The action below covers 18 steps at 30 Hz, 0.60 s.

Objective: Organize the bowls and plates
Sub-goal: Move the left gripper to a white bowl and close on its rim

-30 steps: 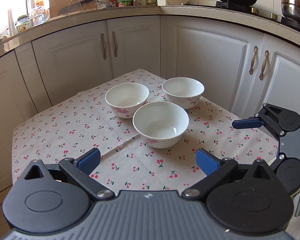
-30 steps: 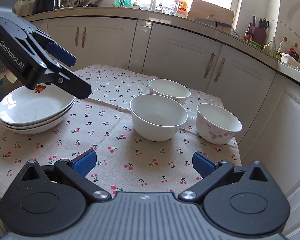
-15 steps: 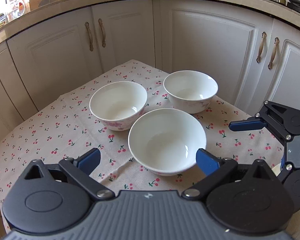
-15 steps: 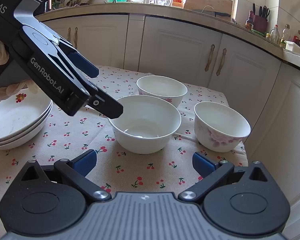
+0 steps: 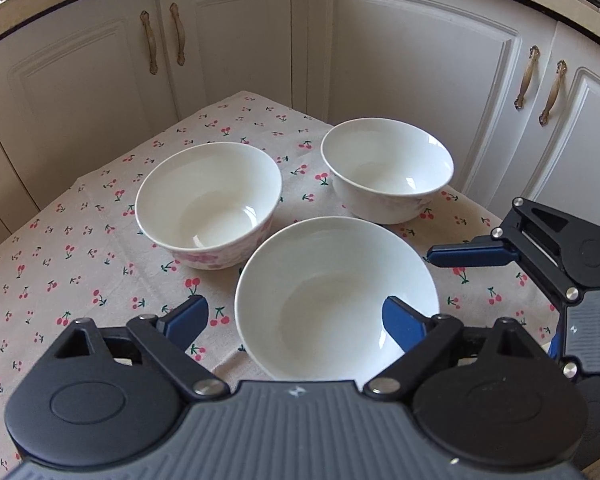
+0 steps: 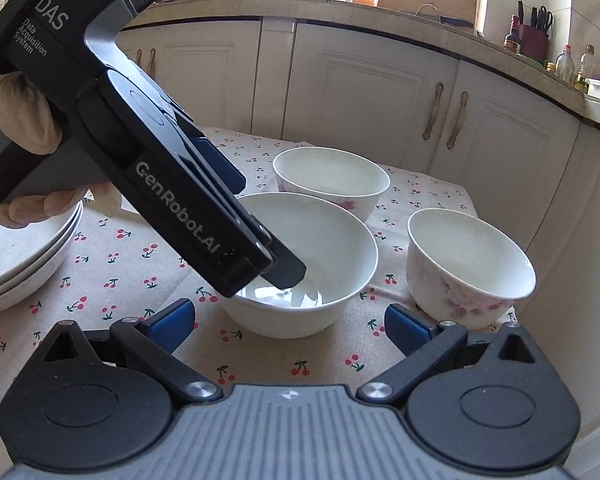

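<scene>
Three white ceramic bowls stood apart on a cream tablecloth printed with red cherries (image 5: 80, 264), none nested in another. The plain white bowl nearest the cameras (image 5: 336, 300) sat between a pink-flowered white bowl toward the cabinets (image 5: 208, 204) and a second pink-flowered white bowl at the table's right edge (image 5: 388, 170). A stack of shallow white plates (image 6: 16, 264), apparently three, rested at the left end of the table, just beside the gloved hand (image 6: 20, 128) gripping the left tool.

The left gripper (image 5: 296, 320) was spread wide and held nothing; its right blue-padded finger reached over the near rim into the plain bowl, while the left finger lay outside the bowl wall, so the rim lay between them. Whether either pad touched the porcelain could not be told. The right gripper (image 6: 288, 320) hovered low over the cloth in front of the same bowl, likewise wide open and empty.

Judged from this layout, the plates were already gathered and the bowls remained wholly unstacked. The step in hand appeared to be pinching the plain bowl's rim, leaving three bowls to be nested.
</scene>
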### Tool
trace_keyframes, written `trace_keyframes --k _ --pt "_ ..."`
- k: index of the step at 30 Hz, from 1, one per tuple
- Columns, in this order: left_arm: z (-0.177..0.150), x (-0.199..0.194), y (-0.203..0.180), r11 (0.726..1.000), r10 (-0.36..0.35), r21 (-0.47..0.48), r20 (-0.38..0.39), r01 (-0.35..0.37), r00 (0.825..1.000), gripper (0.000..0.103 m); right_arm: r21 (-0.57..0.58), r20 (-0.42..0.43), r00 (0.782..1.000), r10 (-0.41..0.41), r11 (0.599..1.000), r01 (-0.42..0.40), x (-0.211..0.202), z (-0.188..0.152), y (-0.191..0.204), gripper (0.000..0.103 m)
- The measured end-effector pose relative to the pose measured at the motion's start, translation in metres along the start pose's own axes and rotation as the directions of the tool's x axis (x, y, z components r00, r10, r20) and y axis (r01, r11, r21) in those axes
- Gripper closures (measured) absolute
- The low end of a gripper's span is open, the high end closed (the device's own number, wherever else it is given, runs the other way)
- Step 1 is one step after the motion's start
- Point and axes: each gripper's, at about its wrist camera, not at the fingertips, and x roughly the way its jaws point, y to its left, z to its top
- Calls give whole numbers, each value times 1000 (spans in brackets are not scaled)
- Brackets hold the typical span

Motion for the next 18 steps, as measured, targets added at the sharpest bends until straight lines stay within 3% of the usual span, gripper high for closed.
trace_keyframes --k 9,18 --pt "6 7 3 1000 -23 -9 -7 23 1000 23 -13 3 1000 15 1000 -14 5 3 0 16" --pt "7 10 3 999 -44 -8 -11 44 999 27 -17 7 1000 16 1000 -15 5 4 0 19"
